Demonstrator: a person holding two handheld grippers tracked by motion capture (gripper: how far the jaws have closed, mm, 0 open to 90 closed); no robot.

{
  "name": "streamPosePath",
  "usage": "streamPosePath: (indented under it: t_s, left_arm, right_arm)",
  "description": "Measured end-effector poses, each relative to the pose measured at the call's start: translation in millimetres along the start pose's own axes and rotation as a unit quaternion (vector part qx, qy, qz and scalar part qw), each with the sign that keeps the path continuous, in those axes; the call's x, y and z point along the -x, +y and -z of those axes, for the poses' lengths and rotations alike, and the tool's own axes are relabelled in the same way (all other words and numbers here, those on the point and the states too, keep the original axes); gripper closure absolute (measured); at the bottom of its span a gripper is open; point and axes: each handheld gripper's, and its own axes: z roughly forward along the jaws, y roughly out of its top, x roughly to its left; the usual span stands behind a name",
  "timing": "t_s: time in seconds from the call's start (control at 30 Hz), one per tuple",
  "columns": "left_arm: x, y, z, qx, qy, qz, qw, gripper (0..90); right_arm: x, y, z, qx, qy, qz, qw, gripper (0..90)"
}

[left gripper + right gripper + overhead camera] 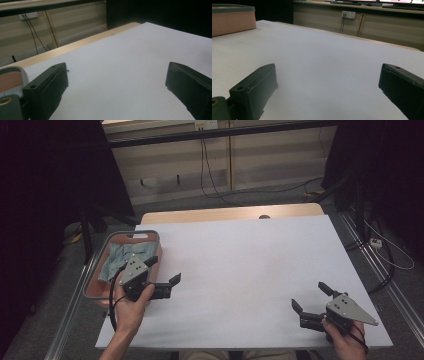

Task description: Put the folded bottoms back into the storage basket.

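Observation:
A pink basket with a grey rim (97, 265) stands at the table's left edge, with a blue-grey cloth (120, 257) lying inside it. My left gripper (164, 269) is held just right of the basket, its jaws spread open and empty over the white tabletop (240, 265). In the left gripper view the left gripper (116, 82) has only white surface between its jaws, and the basket's corner (12, 77) shows at the left. My right gripper (310, 296) rests near the front right corner, open and empty. In the right gripper view the right gripper (328, 85) faces the basket (233, 18) far off.
The white sheet covers a wooden table whose bare far edge (230, 213) shows. Cables (210, 175) trail on the floor beyond, in front of pale cabinets (200, 155). A metal rail (75, 305) runs along the table's left side, and a power strip (376, 242) lies at the right.

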Motion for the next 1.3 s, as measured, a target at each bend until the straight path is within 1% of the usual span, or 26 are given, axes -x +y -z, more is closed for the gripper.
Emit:
streamPosePath:
  t_s: [0.1,0.17,0.23,0.3,0.33,0.4,0.57,0.67,0.73,0.8,0.83,0.93,1.03,1.1,1.17,1.2,1.3]
  left_arm:
    - [4.2,-3.2,-3.2,-0.004,0.001,0.003,1.0,4.4]
    - [6.7,-6.0,-5.3,-0.007,-0.001,0.009,0.9999,4.4]
    - [9.2,-7.7,-6.6,-0.015,0.001,0.017,0.9997,4.5]
    - [11.9,-8.5,-8.1,-0.013,-0.006,0.027,0.9995,4.5]
    - [13.0,-9.0,-9.1,-0.014,-0.012,0.027,0.9995,4.5]
    - [16.4,-11.0,-11.3,-0.015,-0.013,0.021,0.9996,4.5]
    - [23.2,-20.1,-15.1,-0.023,-0.024,0.02,0.9992,4.4]
    - [26.5,-26.4,-16.1,-0.026,-0.032,0.026,0.9988,4.5]
    - [28.3,-29.8,-17.0,-0.028,-0.036,0.026,0.9986,4.4]
    - [29.5,-32.0,-17.5,-0.033,-0.033,0.022,0.9986,4.4]
    - [30.4,-33.2,-18.0,-0.032,-0.035,0.025,0.9986,4.4]
    - [33.2,-36.7,-17.3,-0.035,-0.031,0.022,0.9987,4.3]
    - [34.7,-40.6,-17.0,-0.041,-0.033,0.023,0.9983,4.3]
    - [36.2,-44.4,-17.2,-0.042,-0.034,0.03,0.9981,4.3]
    - [37.5,-49.4,-17.8,-0.045,-0.028,0.03,0.9981,3.9]
    - [38.1,-51.9,-18.6,-0.047,-0.031,0.032,0.9979,3.7]
    - [39.7,-57.8,-20.8,-0.051,-0.036,0.045,0.997,3.7]
  right_arm:
    - [0.0,0.0,0.5,0.0,-0.001,0.0,1.0,1.4]
    - [0.1,0.1,0.8,0.001,-0.001,-0.001,1.0,1.4]
    - [0.3,0.1,0.8,0.001,-0.001,-0.001,1.0,1.5]
    - [0.2,0.1,0.4,0.001,-0.001,0.0,1.0,1.4]
    - [0.1,0.1,0.3,0.0,0.001,0.0,1.0,1.4]
    - [-0.1,0.1,0.2,0.0,0.001,0.0,1.0,1.4]
    - [0.4,0.1,0.8,0.001,-0.001,0.0,1.0,1.4]
    - [0.2,0.1,0.8,0.001,0.0,0.0,1.0,1.4]
    - [0.1,0.0,0.7,0.001,0.0,0.0,1.0,1.5]
    - [0.1,0.1,0.6,0.001,0.0,0.0,1.0,1.4]
    - [0.1,0.1,0.5,0.001,0.0,0.0,1.0,1.4]
    - [-0.1,0.1,0.3,0.001,0.001,0.001,1.0,1.5]
    - [0.0,0.1,0.6,0.001,-0.001,0.001,1.0,1.5]
    - [0.1,0.1,0.7,0.001,0.0,0.0,1.0,1.5]
    - [-0.1,0.1,0.9,0.002,0.0,0.0,1.0,1.5]
    - [-0.3,0.1,0.9,0.002,0.001,-0.001,1.0,1.5]
    - [0.0,0.1,0.8,0.002,0.0,0.001,1.0,1.5]
